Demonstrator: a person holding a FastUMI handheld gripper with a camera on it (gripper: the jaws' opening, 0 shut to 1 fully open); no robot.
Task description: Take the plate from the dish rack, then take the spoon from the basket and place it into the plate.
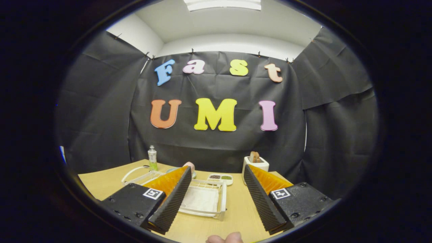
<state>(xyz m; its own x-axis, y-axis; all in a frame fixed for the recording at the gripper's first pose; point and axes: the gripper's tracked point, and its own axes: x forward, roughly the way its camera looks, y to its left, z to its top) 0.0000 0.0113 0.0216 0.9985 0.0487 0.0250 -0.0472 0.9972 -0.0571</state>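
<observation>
The black two-finger tool (214, 199) is held wide open with nothing gripped, above the light wooden surface (236, 216). A white wire dish rack (206, 199) is seen between and just beyond the fingers, partly hidden by the left one. A plate can't really be made out. A small green-labelled bottle (152, 158) and white toaster (255, 165) are parked further back.

Table (236, 216) — rack (202, 199), bottle (152, 158), toaster (255, 165).
</observation>
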